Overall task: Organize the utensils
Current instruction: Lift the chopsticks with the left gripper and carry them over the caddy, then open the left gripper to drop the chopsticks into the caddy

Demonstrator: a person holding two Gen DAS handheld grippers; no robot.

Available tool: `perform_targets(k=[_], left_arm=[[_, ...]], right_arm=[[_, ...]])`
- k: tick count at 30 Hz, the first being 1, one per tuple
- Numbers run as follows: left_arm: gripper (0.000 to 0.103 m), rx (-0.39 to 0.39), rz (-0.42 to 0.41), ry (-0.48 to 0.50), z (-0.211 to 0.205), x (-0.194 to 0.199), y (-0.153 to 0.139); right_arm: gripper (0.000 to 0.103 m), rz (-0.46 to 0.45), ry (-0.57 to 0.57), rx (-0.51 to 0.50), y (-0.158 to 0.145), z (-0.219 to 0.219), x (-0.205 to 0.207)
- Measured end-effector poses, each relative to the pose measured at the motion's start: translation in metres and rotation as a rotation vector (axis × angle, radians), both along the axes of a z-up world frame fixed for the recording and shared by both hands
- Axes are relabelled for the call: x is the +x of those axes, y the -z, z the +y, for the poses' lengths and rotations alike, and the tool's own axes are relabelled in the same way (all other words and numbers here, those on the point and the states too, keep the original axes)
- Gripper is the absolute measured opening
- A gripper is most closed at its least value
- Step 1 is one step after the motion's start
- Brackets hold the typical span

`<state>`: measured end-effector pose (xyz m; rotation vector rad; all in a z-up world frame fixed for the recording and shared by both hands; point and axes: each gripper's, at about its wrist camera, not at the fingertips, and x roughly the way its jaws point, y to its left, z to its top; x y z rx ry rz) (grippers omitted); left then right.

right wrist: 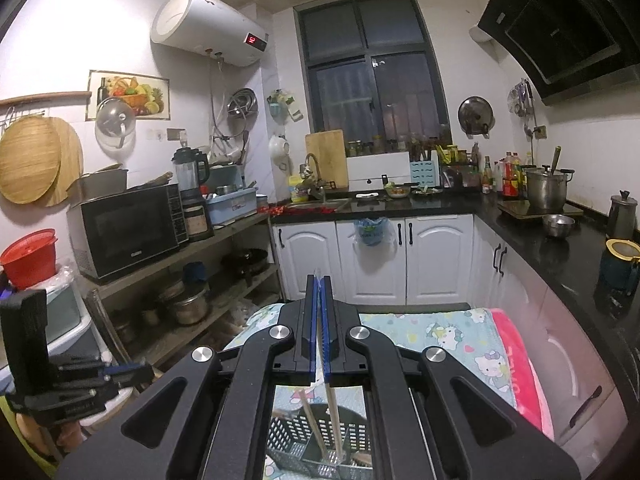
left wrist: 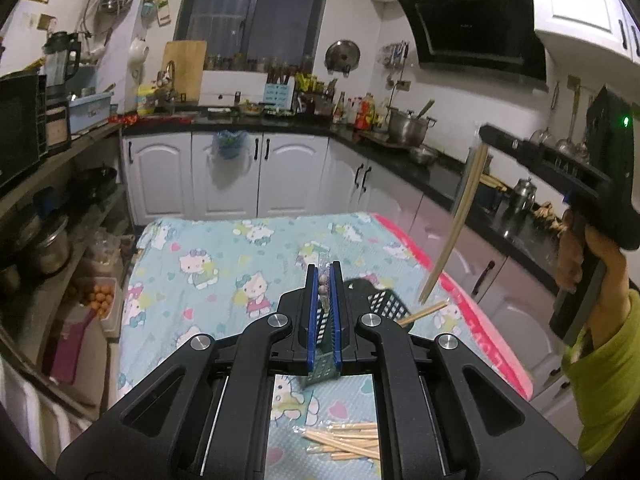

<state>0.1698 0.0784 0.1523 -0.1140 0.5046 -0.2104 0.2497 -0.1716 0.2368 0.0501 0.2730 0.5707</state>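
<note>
The right tongs pinch a pair of chopsticks above the basket near the table's right edge. The left tongs clamp the basket's wall. The hanging chopsticks may miss the compartment or slip out.

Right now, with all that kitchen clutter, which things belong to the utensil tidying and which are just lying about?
Part of the job: chopsticks in the right gripper; black basket, gripped by the left gripper; loose chopsticks.

Lying about: steel pot, microwave, cutting board.
</note>
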Motion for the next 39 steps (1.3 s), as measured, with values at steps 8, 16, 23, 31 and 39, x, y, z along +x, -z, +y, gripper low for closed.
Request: perform_targets(k=[8, 16, 23, 31, 39], left_arm=[[0.003, 0.011, 0.061, 0.002, -0.004, 0.018, 0.027], [0.003, 0.014, 0.097, 0.011, -0.013, 0.029, 0.046], [0.003, 0.009, 0.117, 0.004, -0.018, 0.035, 0.062], [0.003, -0.024, 0.124, 0.004, -0.025, 0.043, 0.077], [0.013, -0.051, 0.12, -0.014, -0.025, 0.043, 0.087]], right_arm=[[0.002, 0.029, 0.022, -0.005, 0.02, 0.006, 0.02], [0.002, 0.054, 0.041, 0.006, 0.044, 0.006, 0.035], [0.002, 0.073, 0.048, 0.027, 0.061, 0.008, 0.045], [0.002, 0.103, 0.075, 0.021, 0.086, 0.016, 0.053], [0.033, 0.143, 0.115, -0.008, 0.112, 0.012, 0.055]])
